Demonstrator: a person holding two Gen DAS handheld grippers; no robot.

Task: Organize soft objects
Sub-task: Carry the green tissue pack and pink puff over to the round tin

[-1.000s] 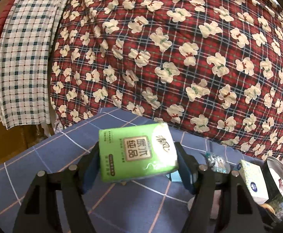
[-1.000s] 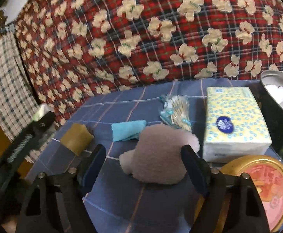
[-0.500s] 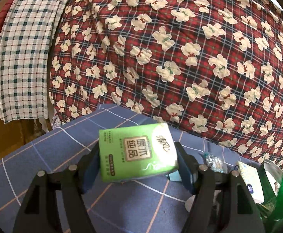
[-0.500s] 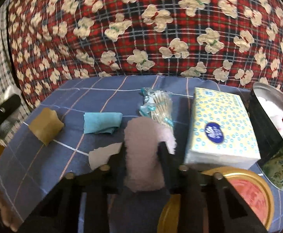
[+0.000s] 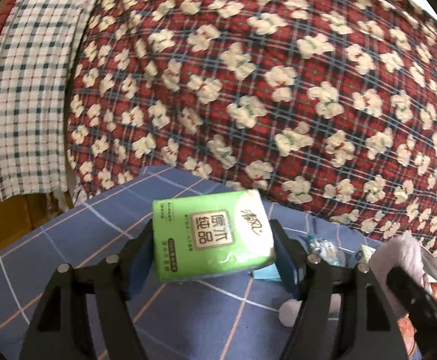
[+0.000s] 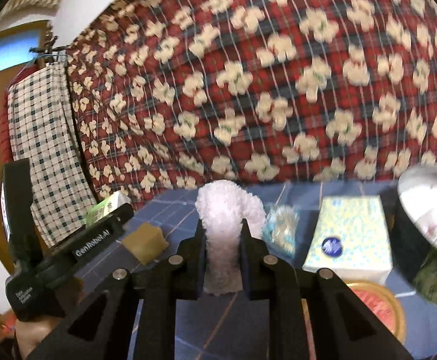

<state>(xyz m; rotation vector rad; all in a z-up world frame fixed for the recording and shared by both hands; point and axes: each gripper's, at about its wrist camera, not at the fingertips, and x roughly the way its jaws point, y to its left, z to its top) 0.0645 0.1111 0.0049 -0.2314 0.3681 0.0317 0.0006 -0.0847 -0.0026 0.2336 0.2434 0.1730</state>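
My left gripper [image 5: 212, 255] is shut on a green tissue pack [image 5: 212, 237] and holds it above the blue checked tablecloth [image 5: 68, 240]. My right gripper [image 6: 222, 252] is shut on a fluffy pale pink cloth [image 6: 223, 225], lifted off the table; the cloth also shows at the right of the left wrist view [image 5: 404, 255]. An open round tin [image 6: 425, 219] stands at the right, with white things inside. The left gripper and its green pack [image 6: 107, 208] show at the left of the right wrist view.
On the table lie a yellow-white tissue box [image 6: 350, 240], a bag of cotton swabs [image 6: 280, 228], a tan sponge [image 6: 145, 241], a folded teal cloth [image 5: 265, 273] and a gold-rimmed red tin lid [image 6: 377, 306]. A red floral quilt [image 5: 278, 75] hangs behind.
My right gripper closed on the pink cloth and lifted it off the table, moving toward the tin. My left gripper kept holding the green pack nearly still.
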